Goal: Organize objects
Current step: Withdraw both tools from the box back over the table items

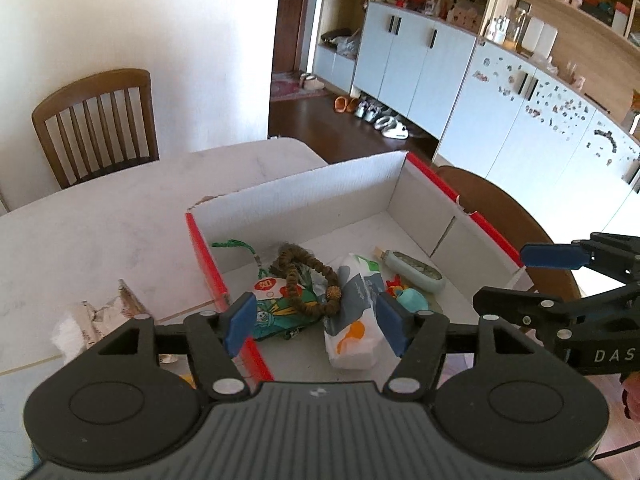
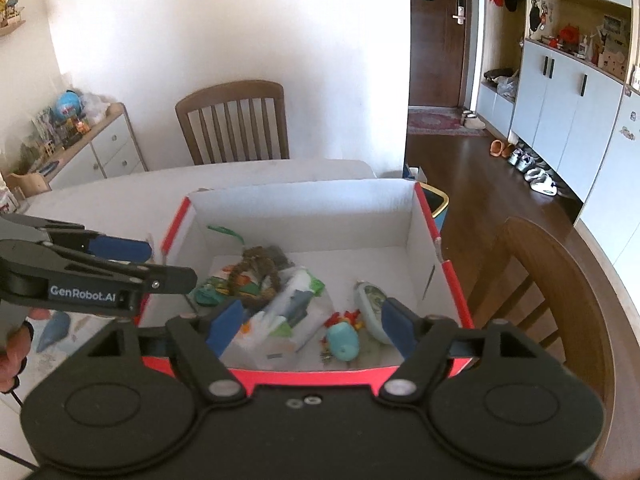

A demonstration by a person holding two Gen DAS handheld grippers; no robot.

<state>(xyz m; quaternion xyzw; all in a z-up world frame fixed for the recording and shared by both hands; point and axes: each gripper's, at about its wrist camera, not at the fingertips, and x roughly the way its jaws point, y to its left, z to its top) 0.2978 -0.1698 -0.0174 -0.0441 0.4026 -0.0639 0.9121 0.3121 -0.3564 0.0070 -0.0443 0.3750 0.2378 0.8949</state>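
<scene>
A shallow cardboard box [image 2: 416, 216] with corrugated white walls and red rims sits on a pale, smooth table [image 1: 100, 216]. Inside lie a loop of brown wooden beads [image 1: 308, 280], a crinkly green printed packet [image 1: 276, 308], a soft white tissue pack [image 1: 352, 320], a rounded pale green case [image 1: 416, 272] and a small teal plush toy [image 2: 342, 342] with red trim. A crumpled paper wrapper [image 1: 88, 320] lies on the table outside the box, to its left.

The left gripper [image 1: 316, 320], black with blue pads, hangs open above the beads and tissue pack, holding nothing. The right gripper [image 2: 310, 328] is also spread open and empty above the toy and tissue pack; how high above is hard to judge.
</scene>
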